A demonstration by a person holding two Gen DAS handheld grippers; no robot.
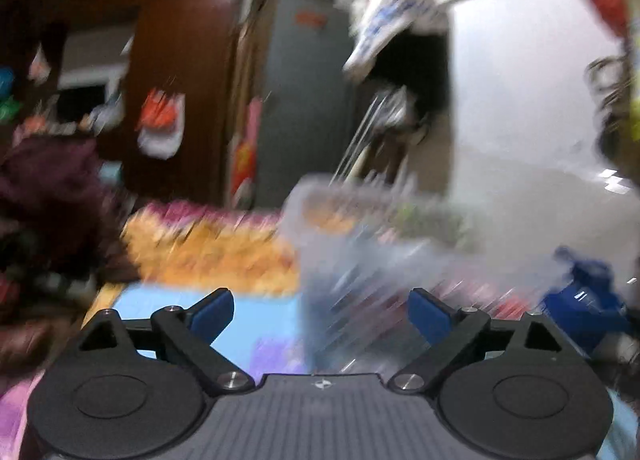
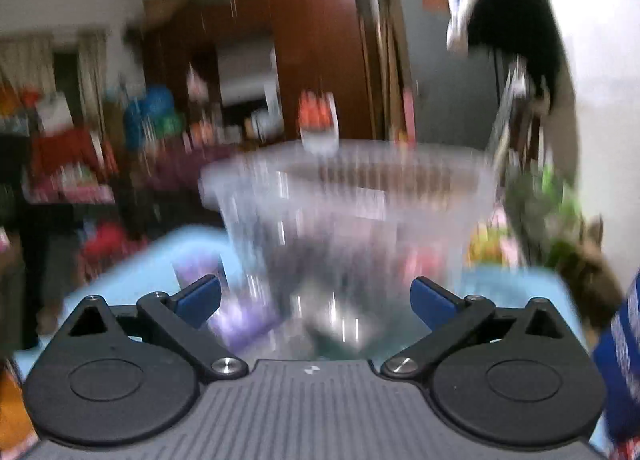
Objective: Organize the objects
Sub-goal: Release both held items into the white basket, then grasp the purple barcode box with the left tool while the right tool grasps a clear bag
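Both views are smeared by motion. A clear plastic tub (image 2: 352, 220) stands on a light blue surface (image 2: 132, 272) right ahead of my right gripper (image 2: 316, 300), whose blue pads are spread wide apart with nothing pressed between them. The same clear tub (image 1: 360, 260) appears ahead and to the right of my left gripper (image 1: 320, 312), which is open too, its blue fingertips (image 1: 212, 310) far apart and touching nothing. Blurred coloured items lie inside the tub. A purple object (image 2: 236, 316) sits by the tub's left side.
An orange and pink patterned cloth (image 1: 208, 244) lies beyond the blue surface. A dark maroon heap (image 1: 52, 204) is at the left, a blue bag (image 1: 584, 300) at the right. A brown wardrobe (image 2: 320, 40) and cluttered shelves (image 2: 72, 148) stand behind.
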